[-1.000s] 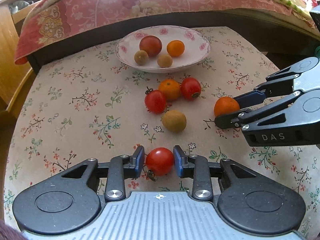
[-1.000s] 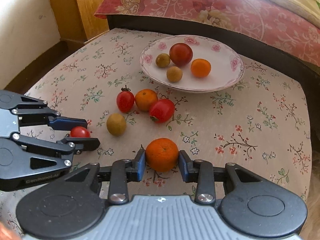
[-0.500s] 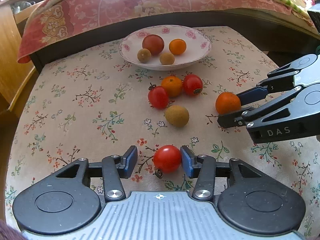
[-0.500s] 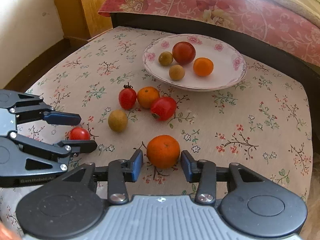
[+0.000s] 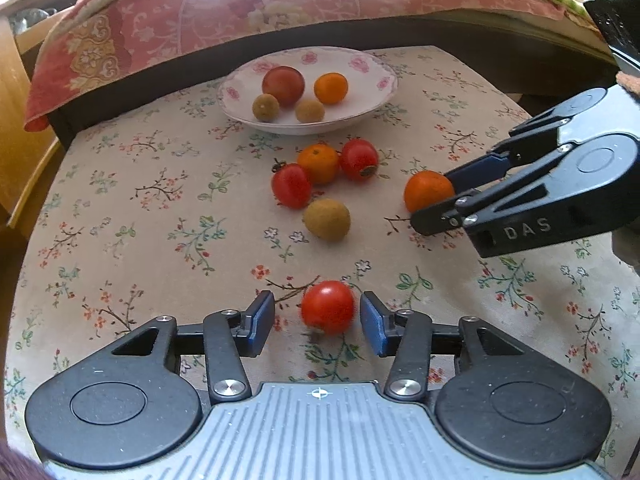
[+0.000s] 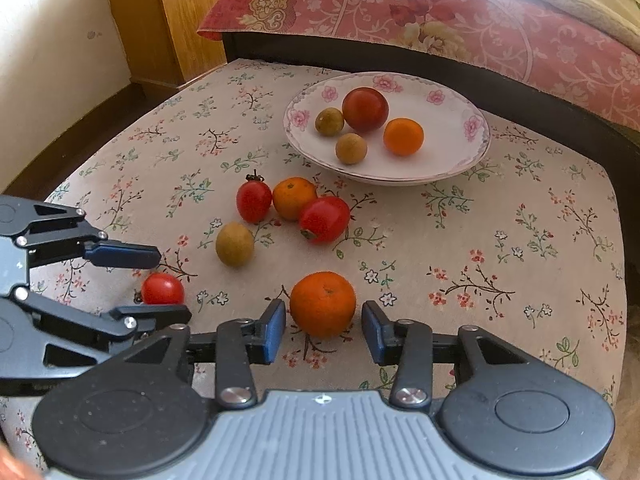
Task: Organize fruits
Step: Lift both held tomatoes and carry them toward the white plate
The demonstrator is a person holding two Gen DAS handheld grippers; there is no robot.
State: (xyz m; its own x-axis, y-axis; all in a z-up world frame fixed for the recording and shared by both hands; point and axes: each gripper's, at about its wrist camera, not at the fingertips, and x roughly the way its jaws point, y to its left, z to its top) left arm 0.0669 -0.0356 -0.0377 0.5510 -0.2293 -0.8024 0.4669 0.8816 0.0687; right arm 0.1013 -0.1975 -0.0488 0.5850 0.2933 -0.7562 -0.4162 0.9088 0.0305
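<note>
A floral white plate (image 5: 376, 98) (image 6: 464, 160) at the far side of the table holds a dark red tomato, a small orange and two brown longans. On the cloth lie two red tomatoes, an orange and a longan (image 5: 327, 219) (image 6: 235, 244) in a loose group. My left gripper (image 5: 318, 322) (image 6: 160, 280) is open, its jaws apart on either side of a small red tomato (image 5: 328, 307) (image 6: 162, 289) resting on the cloth. My right gripper (image 6: 324, 326) (image 5: 434, 200) is open around an orange (image 6: 323, 304) (image 5: 428, 191), also on the cloth.
The table carries a flowered cloth (image 5: 120, 216). A bed with a red patterned quilt (image 5: 240, 8) runs behind it. A wooden cabinet (image 6: 176, 20) stands at the far left, and the table's edge drops off there.
Both grippers have opened, and the gaps beside the tomato and the orange have widened. Both have drawn back slightly from the fruits, which stay on the cloth.
</note>
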